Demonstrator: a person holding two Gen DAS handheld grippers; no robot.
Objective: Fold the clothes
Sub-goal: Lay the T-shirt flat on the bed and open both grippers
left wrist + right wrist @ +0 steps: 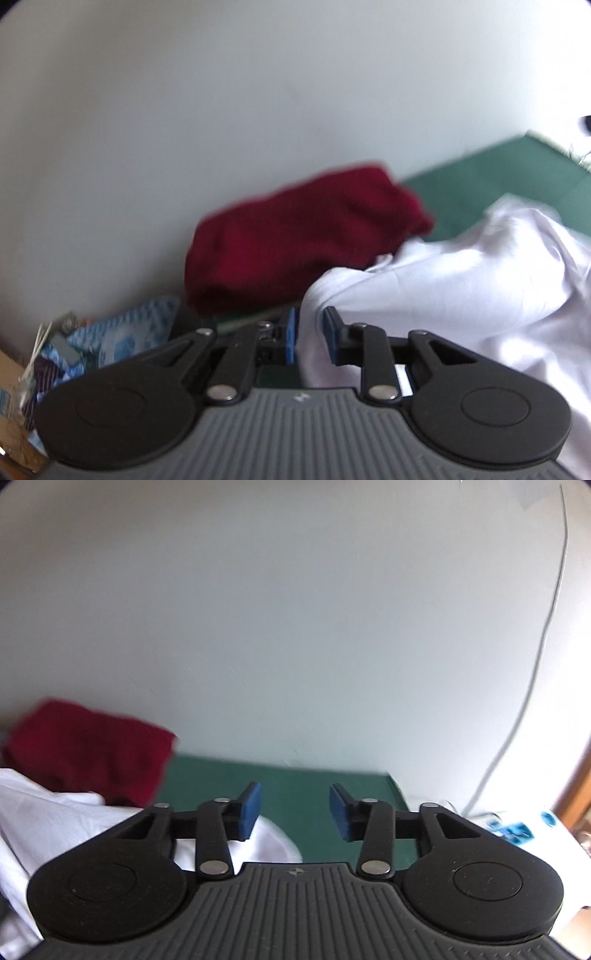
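Observation:
A white garment (461,288) lies crumpled on the green table top (498,173). My left gripper (312,338) has a fold of the white garment between its blue pads and is shut on it. A dark red garment (295,240) lies bunched against the wall behind it. In the right wrist view my right gripper (293,812) is open and empty above the green table top (295,779), with the white garment (55,823) at its left and the red garment (92,753) at the far left.
A pale wall (295,627) stands close behind the table. A cluttered pile with blue patterned packaging (122,336) sits left of the table. A white cable (535,672) runs down the wall at the right, above a white surface with blue items (517,830).

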